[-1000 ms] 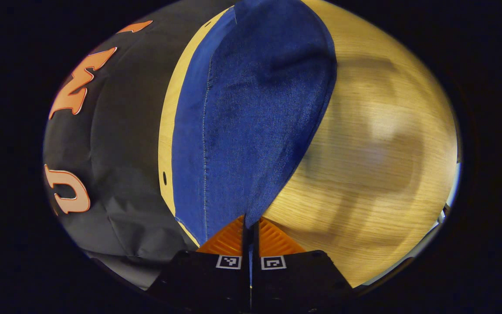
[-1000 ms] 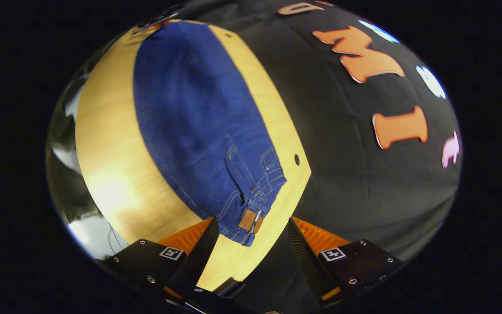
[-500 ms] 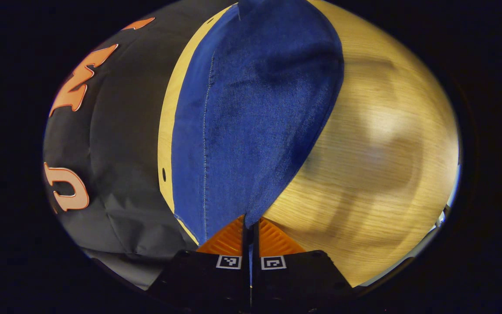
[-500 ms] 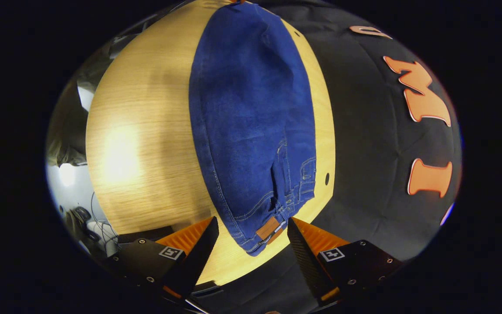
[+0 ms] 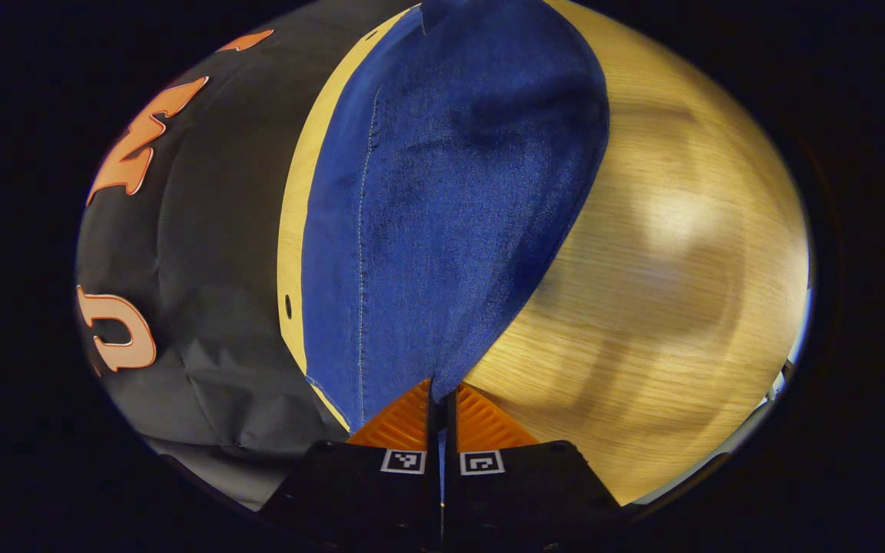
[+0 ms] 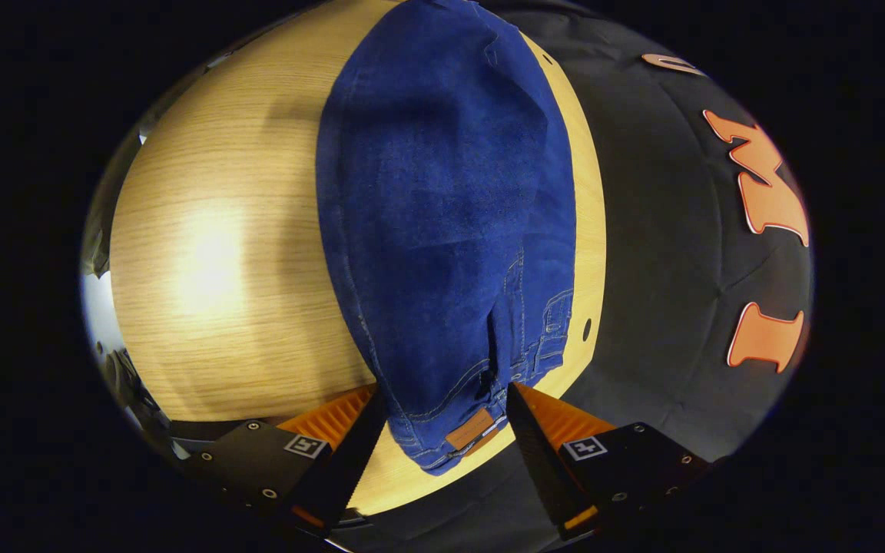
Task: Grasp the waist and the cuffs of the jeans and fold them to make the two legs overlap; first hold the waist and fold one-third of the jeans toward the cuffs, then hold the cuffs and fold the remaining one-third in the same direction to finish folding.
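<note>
Jeans [image 6: 442,223]: lying lengthwise on the table [image 6: 212,261], along the edge nearest the booth wall [image 6: 673,253].
Waist [image 6: 473,418]: sitting between the spread fingers of the right gripper [image 6: 442,418], at the table's near end.
Cuff end [image 5: 442,369]: being pinched between the closed fingers of the left gripper [image 5: 441,399].
Bare tabletop: lying on the jeans' side away from the wall.

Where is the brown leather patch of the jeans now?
In the right gripper view, the patch sits on the jeans waistband at the table's near edge, between the open fingers of the right gripper.
</note>
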